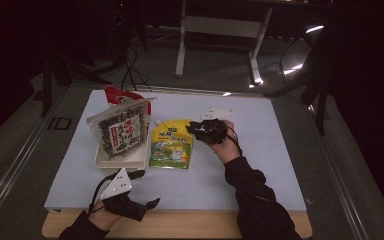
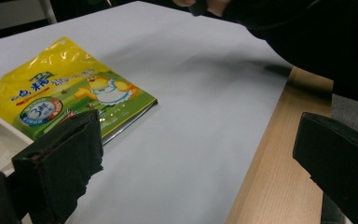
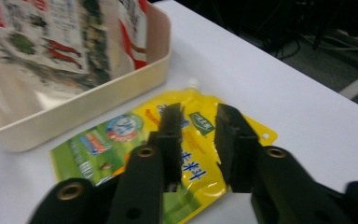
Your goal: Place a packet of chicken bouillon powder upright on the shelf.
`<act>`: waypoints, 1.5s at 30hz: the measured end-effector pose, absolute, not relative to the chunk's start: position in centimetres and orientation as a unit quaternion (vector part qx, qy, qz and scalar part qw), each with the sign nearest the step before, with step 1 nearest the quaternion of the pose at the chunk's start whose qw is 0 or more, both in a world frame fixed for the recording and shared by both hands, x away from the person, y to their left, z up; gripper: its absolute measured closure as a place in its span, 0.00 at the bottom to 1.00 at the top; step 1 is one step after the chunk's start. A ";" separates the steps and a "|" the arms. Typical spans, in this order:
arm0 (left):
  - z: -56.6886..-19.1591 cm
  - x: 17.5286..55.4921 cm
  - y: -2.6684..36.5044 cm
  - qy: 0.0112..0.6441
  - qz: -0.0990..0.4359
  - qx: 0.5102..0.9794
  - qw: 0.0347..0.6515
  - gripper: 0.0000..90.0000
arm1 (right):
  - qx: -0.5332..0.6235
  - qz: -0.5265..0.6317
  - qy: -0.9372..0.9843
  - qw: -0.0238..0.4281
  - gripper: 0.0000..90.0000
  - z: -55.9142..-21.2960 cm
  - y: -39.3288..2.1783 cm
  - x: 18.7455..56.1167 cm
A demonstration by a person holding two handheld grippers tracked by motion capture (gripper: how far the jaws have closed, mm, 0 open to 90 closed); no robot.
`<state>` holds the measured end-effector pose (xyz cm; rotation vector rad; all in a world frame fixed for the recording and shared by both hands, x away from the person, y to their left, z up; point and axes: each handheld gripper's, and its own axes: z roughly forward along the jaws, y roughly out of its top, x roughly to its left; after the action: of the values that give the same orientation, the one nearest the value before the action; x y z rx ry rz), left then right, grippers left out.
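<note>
Yellow spout pouch (image 3: 168, 154) lies flat on white mat (image 1: 260, 165), just right of cream tray (image 3: 98, 100); label has Chinese print & a "3". My right gripper (image 3: 198, 135) over its top, jaws narrow w/ gap, gripping nothing. Left gripper (image 2: 200, 149) wide open near table edge.

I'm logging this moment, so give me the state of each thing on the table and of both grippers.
Yellow spouted pouch: flat on the table, cap on, beside the tray.
Seaweed snack bag: leaning upright in the tray.
Cream tray: upright on the table, holding bags.
Right gripper: jaws narrowed, over the pouch, a gap between them.
Left gripper: jaws wide open, nothing between them.
</note>
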<state>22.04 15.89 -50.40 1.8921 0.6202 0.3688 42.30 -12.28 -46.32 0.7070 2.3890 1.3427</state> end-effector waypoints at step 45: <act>-51.1 20.5 17.5 0.282 0.147 0.786 0.531 0.03 | 0.342 0.369 0.855 0.128 1.00 -52.7 -0.2 53.2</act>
<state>20.48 17.45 -51.05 1.8755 0.6728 0.3508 53.17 -0.24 -52.75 0.9953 2.4871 1.0723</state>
